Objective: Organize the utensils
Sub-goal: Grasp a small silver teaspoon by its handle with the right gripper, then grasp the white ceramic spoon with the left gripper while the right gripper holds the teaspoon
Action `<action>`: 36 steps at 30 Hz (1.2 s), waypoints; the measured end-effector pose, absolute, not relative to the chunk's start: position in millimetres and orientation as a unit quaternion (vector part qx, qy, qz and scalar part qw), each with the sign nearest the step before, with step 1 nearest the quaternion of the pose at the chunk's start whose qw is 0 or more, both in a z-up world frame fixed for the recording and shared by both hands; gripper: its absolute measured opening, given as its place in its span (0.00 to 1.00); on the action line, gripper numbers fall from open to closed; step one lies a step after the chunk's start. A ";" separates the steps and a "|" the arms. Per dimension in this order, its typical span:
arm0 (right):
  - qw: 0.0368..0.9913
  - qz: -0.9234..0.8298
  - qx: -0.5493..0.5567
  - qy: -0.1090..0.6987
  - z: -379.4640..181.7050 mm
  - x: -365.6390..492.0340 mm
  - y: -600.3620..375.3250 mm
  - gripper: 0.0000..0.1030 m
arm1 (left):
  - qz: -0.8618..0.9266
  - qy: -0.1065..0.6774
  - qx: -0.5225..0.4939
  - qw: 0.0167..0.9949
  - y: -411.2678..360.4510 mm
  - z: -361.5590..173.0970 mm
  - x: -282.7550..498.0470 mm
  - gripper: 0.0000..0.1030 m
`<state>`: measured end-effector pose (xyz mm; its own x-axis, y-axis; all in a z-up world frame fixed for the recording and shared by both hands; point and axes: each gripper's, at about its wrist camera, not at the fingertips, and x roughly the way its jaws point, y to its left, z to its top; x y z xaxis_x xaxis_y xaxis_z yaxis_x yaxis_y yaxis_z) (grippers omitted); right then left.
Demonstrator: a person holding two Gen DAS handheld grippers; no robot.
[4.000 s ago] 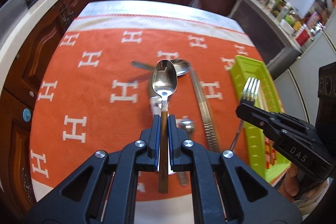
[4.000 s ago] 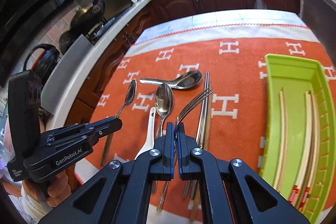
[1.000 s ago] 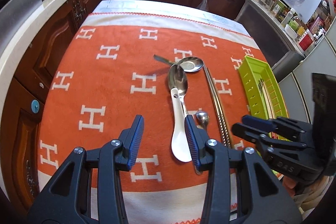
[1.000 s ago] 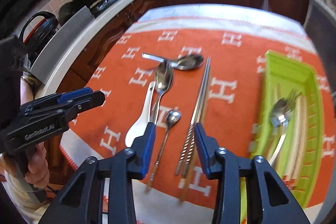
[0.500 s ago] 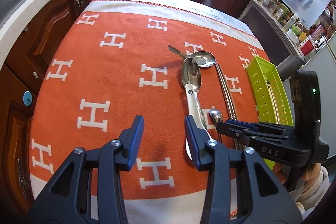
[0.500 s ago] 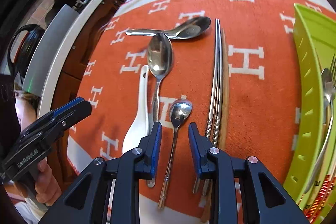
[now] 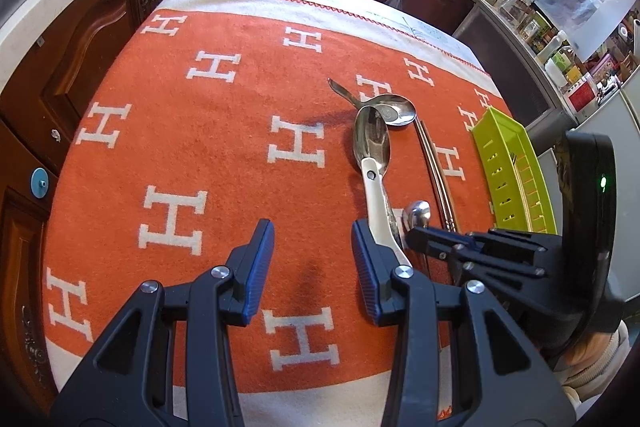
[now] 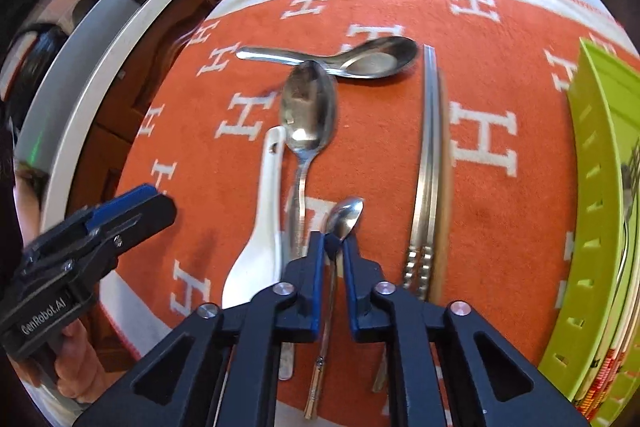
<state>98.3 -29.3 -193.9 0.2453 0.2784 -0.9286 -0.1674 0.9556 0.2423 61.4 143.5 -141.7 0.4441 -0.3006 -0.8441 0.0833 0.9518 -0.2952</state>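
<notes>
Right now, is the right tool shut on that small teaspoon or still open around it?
Closing on it. The right tool straddles the small teaspoon at its neck, pads nearly together; whether they already pinch the handle cannot be told.

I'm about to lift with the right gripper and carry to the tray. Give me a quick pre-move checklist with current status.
1. Right gripper closed on the small spoon at its neck: ok.
2. Nothing else caught: the large spoon and white ceramic spoon lie just outside the fingers: ok.
3. Chopsticks lie apart from the gripper: ok.
4. Left gripper open and empty: ok.
5. Left gripper apart from the white ceramic spoon: cannot tell; one finger overlaps it in the left wrist view.
6. Free space in the green tray: cannot tell; a fork already lies inside, and most of the tray is out of view.
</notes>
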 end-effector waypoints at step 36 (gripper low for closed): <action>0.813 0.156 0.080 0.556 -171.0 84.3 -65.0 0.01 | -0.227 0.530 -0.129 0.806 96.0 -188.1 110.3 0.35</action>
<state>84.3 -65.0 -171.0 0.3332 0.3425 -0.8784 -0.1655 0.9385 0.3031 110.3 96.0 -188.1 0.3340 -0.5037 -0.7967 0.2292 0.8633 -0.4497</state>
